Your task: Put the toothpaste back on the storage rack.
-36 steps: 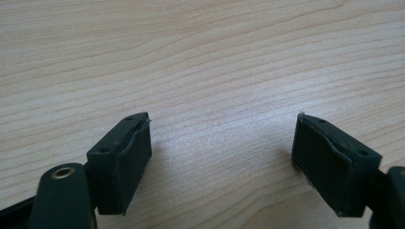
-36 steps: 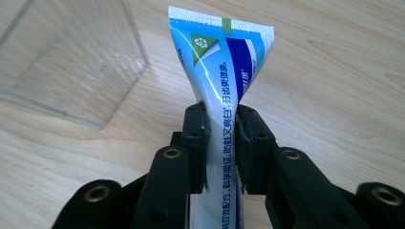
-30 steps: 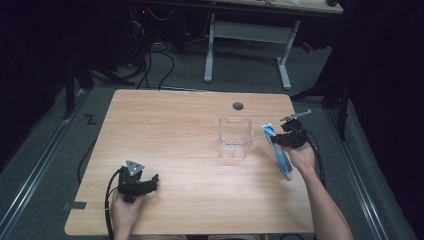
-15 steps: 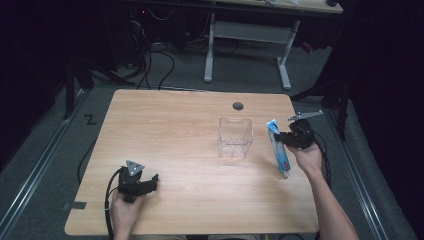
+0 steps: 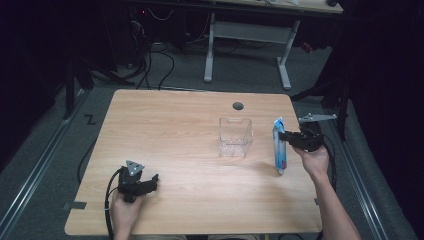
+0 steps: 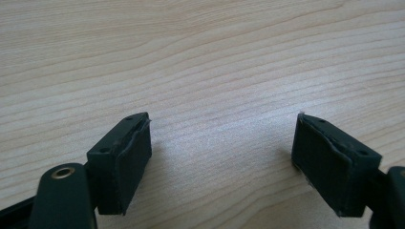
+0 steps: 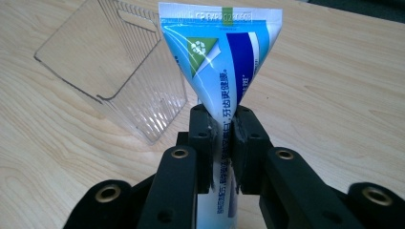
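Note:
A blue and white toothpaste tube (image 5: 279, 147) stands tilted at the table's right side, its flat crimped end up and its lower end near the wood. My right gripper (image 5: 283, 136) is shut on the tube (image 7: 224, 71); its jaws have just been closing, and the pads squeeze the tube's middle. A clear plastic box (image 5: 235, 137) with an open top stands left of the tube; in the right gripper view this box (image 7: 119, 71) lies beyond the jaws to the left. My left gripper (image 5: 150, 183) rests on the table at the front left, open, its fingers (image 6: 125, 157) wide apart over bare wood.
A round cable hole (image 5: 238, 106) sits near the far edge of the wooden table (image 5: 175, 130). Beyond the table, a white desk frame (image 5: 247, 35) and cables lie on the dark floor. Black stands rise by the right edge.
My right gripper has lifted the tube's crimped end higher and drifted right, away from the clear box. The left gripper has stayed in place.

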Demonstrator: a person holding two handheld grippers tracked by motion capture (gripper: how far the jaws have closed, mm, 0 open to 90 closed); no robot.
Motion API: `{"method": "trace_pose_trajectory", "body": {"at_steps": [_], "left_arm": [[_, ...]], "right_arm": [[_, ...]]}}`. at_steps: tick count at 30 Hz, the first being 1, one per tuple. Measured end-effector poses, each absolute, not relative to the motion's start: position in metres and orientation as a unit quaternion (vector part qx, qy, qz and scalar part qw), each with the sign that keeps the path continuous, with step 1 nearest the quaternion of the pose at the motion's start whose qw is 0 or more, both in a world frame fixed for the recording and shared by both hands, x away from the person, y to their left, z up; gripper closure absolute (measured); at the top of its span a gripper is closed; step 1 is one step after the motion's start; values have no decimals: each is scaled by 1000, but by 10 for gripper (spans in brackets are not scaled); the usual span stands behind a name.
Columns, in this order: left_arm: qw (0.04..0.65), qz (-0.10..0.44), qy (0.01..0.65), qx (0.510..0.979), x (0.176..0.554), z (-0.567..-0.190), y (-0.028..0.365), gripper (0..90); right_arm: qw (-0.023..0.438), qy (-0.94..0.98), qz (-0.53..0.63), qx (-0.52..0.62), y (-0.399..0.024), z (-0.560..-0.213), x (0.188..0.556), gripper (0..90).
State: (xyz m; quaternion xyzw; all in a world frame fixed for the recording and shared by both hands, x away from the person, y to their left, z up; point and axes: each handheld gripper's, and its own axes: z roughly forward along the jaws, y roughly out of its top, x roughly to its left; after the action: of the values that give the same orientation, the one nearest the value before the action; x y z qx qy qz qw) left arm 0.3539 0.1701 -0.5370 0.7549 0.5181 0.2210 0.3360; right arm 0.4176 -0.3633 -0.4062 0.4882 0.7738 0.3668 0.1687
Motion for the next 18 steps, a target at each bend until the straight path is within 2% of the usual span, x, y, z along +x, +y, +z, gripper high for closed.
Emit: {"method": "trace_pose_trajectory", "body": {"at_steps": [18], "left_arm": [[336,221,518,755,354,-537,170,216]], "right_arm": [[203,759,398,473,-365,-397,403,830]]}}
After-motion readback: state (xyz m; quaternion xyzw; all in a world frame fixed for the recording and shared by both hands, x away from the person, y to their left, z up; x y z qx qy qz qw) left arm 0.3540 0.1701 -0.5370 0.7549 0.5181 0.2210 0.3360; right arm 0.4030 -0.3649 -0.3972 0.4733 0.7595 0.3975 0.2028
